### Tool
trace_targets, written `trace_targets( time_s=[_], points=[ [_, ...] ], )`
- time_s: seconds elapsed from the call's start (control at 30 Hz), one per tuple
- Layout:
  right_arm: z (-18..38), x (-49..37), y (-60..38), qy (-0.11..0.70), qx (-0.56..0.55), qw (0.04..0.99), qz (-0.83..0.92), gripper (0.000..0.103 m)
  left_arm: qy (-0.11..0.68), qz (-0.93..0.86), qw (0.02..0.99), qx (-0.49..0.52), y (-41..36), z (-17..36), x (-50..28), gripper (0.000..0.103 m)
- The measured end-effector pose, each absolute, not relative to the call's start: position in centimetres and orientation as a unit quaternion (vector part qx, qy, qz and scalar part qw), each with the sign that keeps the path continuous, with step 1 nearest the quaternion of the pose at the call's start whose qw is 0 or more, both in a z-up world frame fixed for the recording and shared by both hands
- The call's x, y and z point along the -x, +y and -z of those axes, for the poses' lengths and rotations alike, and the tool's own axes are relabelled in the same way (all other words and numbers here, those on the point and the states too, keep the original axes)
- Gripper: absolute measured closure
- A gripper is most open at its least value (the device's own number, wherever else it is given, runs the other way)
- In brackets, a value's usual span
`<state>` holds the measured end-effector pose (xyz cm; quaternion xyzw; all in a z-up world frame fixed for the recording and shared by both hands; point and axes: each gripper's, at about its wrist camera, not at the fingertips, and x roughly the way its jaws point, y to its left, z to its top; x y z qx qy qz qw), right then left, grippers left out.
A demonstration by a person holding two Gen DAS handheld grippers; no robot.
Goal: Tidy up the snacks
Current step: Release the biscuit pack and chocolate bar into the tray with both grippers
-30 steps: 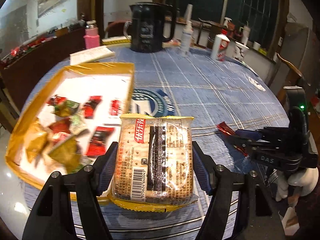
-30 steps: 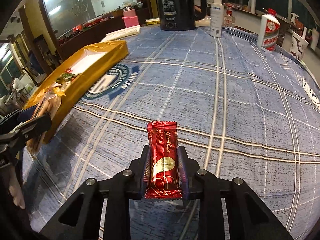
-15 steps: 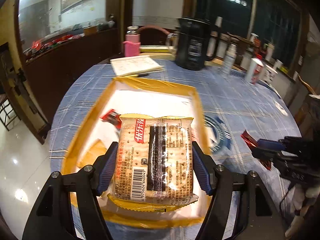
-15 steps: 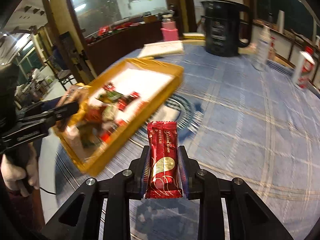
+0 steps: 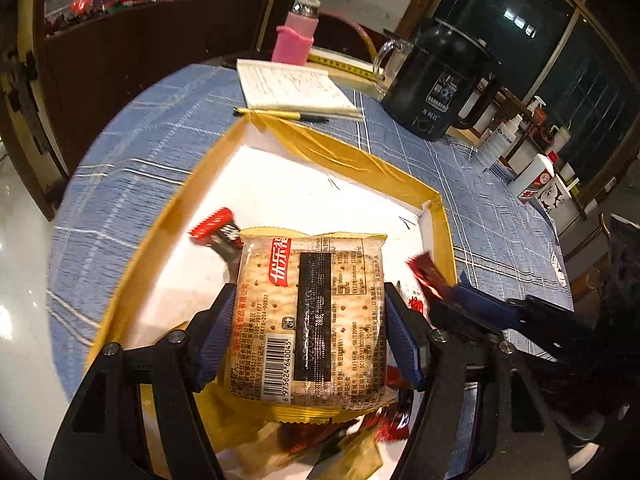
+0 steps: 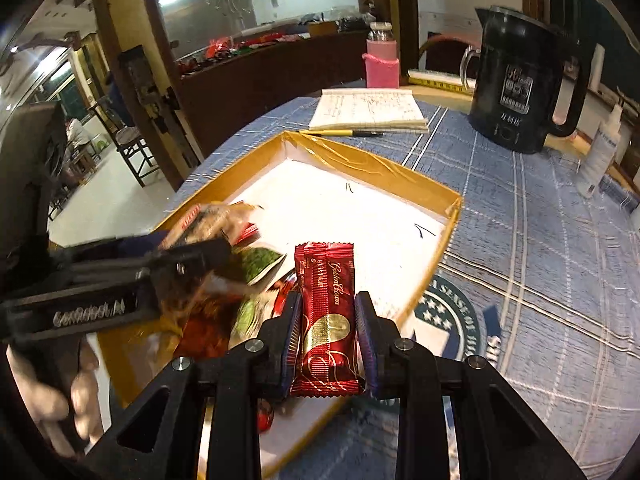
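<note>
The left tool (image 5: 310, 330) is closed on a cracker packet (image 5: 310, 320), its blue pads pressed against the packet's two long sides; the packet is held above the near end of the gold-rimmed tray (image 5: 352, 152), barcode face towards the camera. The right tool (image 6: 327, 334) is closed on a red wafer bar (image 6: 326, 312), gripping its lower half with the bar upright between the pads, over the near right edge of the tray (image 6: 360, 160). Inside the tray, loose snacks (image 6: 256, 264) in red and green wrappers lie heaped at the near end, and a red-and-black candy (image 5: 218, 232) lies just beyond the cracker packet; the far end of the tray shows bare white base. Beyond the tray on the blue plaid worktop (image 6: 540, 240) lie a pen (image 6: 340, 133) and a notebook (image 6: 368, 110), with a black kettle (image 6: 520, 92) to the tray's far right and a pink-sleeved bottle (image 6: 382, 60) behind the notebook.
</note>
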<state>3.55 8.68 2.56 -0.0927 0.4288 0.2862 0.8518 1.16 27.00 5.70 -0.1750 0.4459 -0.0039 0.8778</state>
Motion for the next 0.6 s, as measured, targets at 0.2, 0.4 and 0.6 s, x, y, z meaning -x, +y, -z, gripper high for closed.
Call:
trace_targets(
  time_s=[0.2, 0.4, 0.6],
  points=[
    [-1.0, -6.3, 9.1, 0.438, 0.081, 0.854, -0.267, 0.075, 0.451, 0.008, 0.869, 0.206, 27.2, -4.9, -2.5, 0.033],
    [-1.3, -6.7, 8.5, 0.422, 0.059, 0.862, -0.274, 0.072, 0.428, 0.013, 0.878, 0.215, 27.5, -5.9, -1.4, 0.033],
    [-2.9, -3.8, 6.4, 0.396, 0.038, 0.871, -0.288, 0.068, 0.390, 0.008, 0.902, 0.187, 25.8, -8.8, 1.9, 0.033]
  ],
)
